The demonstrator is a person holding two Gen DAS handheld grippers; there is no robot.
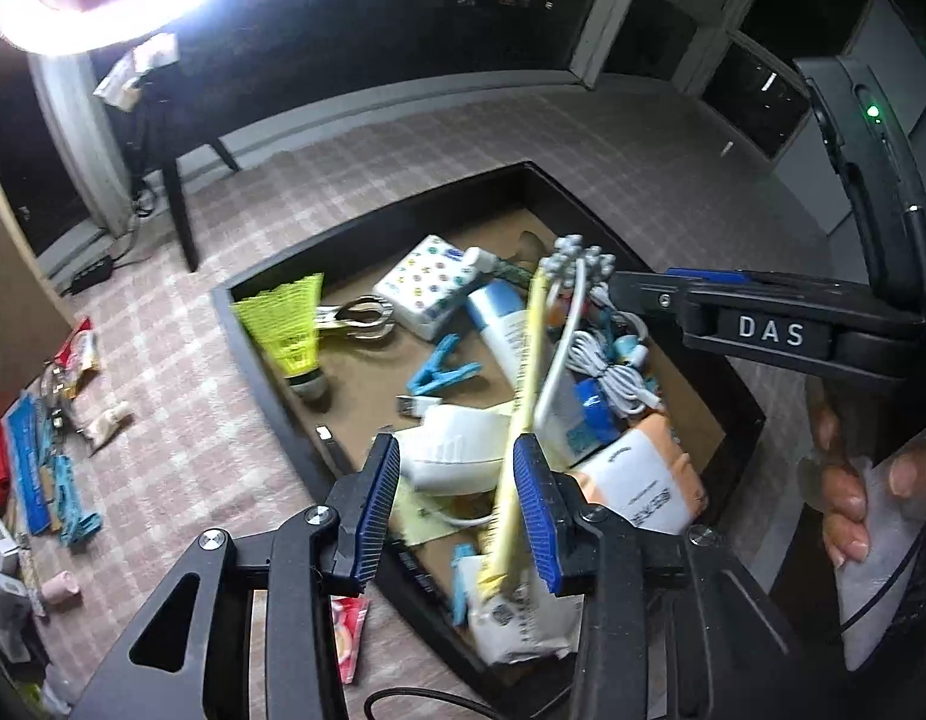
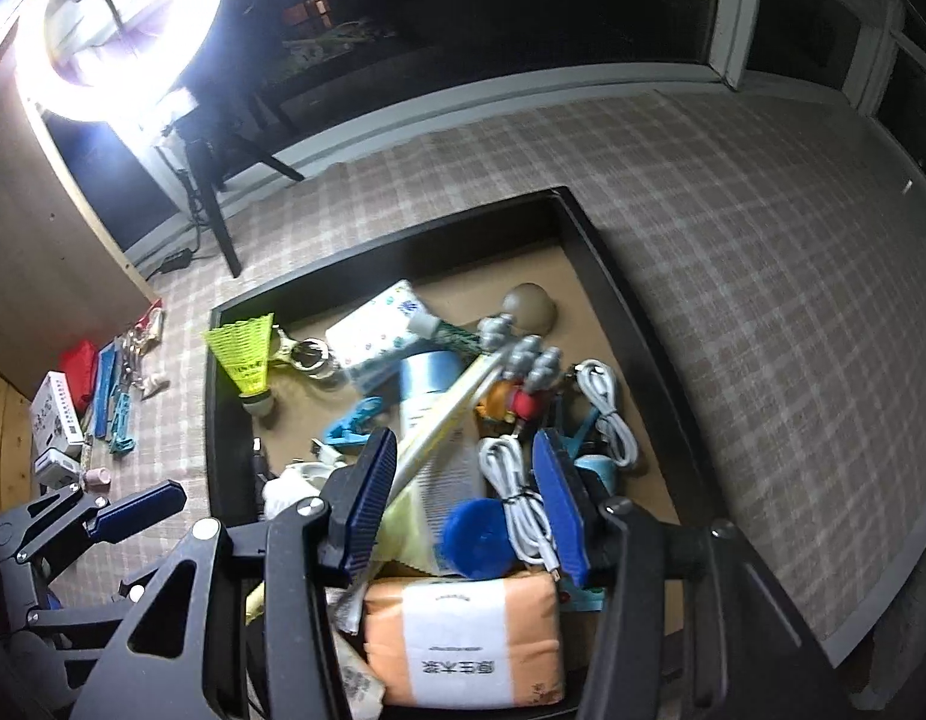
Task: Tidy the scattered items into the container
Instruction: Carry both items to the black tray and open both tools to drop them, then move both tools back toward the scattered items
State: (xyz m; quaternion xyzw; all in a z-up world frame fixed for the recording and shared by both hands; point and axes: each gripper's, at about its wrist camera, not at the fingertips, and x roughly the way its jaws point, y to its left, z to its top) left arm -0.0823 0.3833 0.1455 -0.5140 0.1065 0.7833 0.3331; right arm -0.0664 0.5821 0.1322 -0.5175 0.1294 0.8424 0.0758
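Observation:
A black tray [image 1: 270, 396] [image 2: 619, 324] on the checked cloth holds a heap of things, among them a yellow shuttlecock [image 1: 288, 330], a blue peg [image 1: 441, 366], a white cable [image 2: 523, 498] and an orange tissue pack [image 2: 469, 636]. A long pale yellow stick [image 1: 532, 360] [image 2: 444, 420] with a grey knobbed head [image 1: 577, 258] lies slanted over the heap. My left gripper [image 1: 455, 444] hangs open above the tray; the stick runs past its right pad and the left pad stands well clear. My right gripper [image 2: 463, 441] is open too, with the stick beside its left finger.
Loose items lie on the cloth left of the tray: blue strips [image 2: 111, 402], a red packet [image 2: 81, 363], a white box [image 2: 54, 420], a pink roll [image 2: 96, 478]. A ring light [image 2: 126, 18] on a tripod stands at the far left. A hand [image 1: 847, 480] holds the right gripper.

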